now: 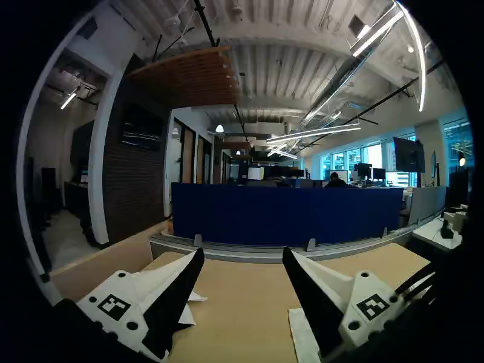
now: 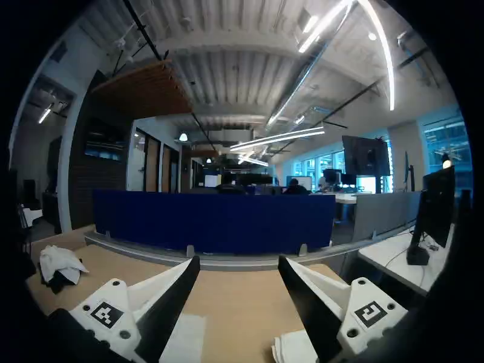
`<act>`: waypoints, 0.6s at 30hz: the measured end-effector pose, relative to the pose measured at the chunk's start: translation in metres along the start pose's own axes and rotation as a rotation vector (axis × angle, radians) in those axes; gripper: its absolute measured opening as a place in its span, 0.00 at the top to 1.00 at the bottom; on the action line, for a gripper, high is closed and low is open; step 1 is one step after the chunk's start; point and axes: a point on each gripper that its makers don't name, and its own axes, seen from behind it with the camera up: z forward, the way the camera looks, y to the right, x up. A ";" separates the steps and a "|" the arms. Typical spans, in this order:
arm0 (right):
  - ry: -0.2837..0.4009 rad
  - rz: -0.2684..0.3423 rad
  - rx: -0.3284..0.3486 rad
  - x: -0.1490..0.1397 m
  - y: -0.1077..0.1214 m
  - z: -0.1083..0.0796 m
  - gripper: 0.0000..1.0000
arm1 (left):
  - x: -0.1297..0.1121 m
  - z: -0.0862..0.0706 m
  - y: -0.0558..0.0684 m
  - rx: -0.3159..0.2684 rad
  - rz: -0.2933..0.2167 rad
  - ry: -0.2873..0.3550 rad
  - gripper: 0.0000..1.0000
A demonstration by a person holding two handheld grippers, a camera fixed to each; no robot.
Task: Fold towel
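Jaws wide apart on left gripper (image 1: 242, 251) and right gripper (image 2: 238, 259), white towel (image 1: 299, 339) beneath, axis unclear.

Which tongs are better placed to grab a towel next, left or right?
Probably right: the open right tongs hang over a flat towel and a folded stack; the left tongs have only cloth corners nearby.

- Table (image 1: 242, 314): pale wood, smooth, matt
- Towel (image 2: 293, 349): white cloth, soft-looking
- Left gripper (image 1: 242, 251) and right gripper (image 2: 239, 259): white plastic shells, matt black inner faces
- Partition (image 1: 284, 215): blue, matt, cloth-like
- Ceiling panel (image 1: 187, 75): brown slatted wood
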 end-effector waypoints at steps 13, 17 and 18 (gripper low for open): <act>0.001 -0.005 -0.001 0.012 -0.004 -0.006 0.00 | 0.012 0.001 0.014 -0.027 0.019 -0.004 0.03; 0.001 -0.005 0.000 0.014 -0.005 -0.007 0.00 | 0.016 0.000 0.013 -0.032 0.015 -0.003 0.03; 0.001 -0.006 0.000 0.015 -0.005 -0.007 0.00 | 0.017 0.000 0.013 -0.034 0.016 -0.004 0.03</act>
